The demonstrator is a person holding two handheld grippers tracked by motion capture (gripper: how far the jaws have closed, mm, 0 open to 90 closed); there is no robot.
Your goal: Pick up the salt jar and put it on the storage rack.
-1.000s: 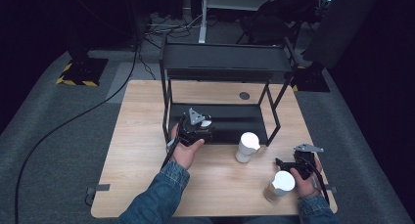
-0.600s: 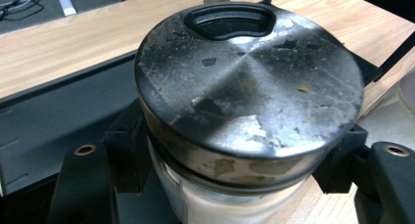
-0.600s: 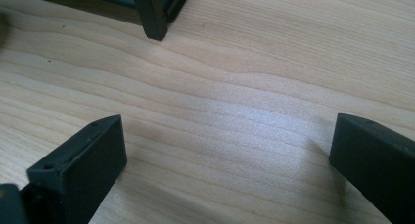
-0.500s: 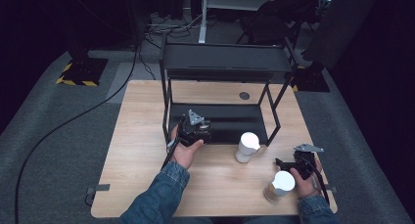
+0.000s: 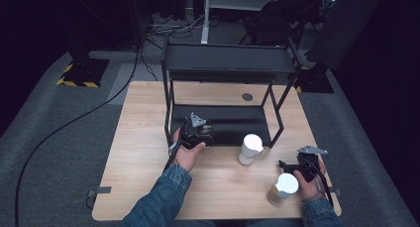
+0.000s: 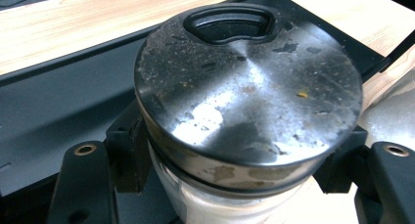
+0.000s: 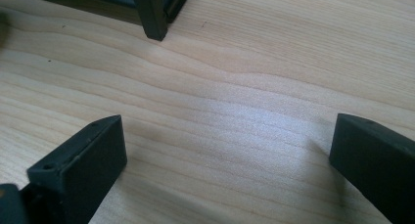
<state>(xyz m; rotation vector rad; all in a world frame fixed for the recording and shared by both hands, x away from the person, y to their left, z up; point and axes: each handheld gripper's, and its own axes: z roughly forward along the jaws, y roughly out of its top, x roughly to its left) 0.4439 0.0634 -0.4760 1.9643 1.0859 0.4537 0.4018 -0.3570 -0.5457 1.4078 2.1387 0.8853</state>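
Note:
My left gripper (image 5: 199, 131) is shut on a jar with a scuffed dark metal lid (image 6: 244, 82). Its jaws clamp the pale glass body just under the lid. The jar hangs at the front edge of the black lower shelf (image 5: 233, 123) of a two-tier metal rack (image 5: 228, 63). In the left gripper view the shelf (image 6: 58, 101) lies right behind the jar. My right gripper (image 5: 293, 165) is open low over the bare wooden table (image 7: 235, 101) at the near right, with nothing between its jaws (image 7: 225, 155).
A white cup (image 5: 250, 147) stands on the table in front of the rack's right side. A white-lidded jar (image 5: 285, 186) sits beside the right hand near the table's front edge. A rack leg (image 7: 150, 13) stands just ahead of the right gripper.
The left gripper with the jar has shifted slightly toward the near side. The right gripper, cup and white-lidded jar have not moved.

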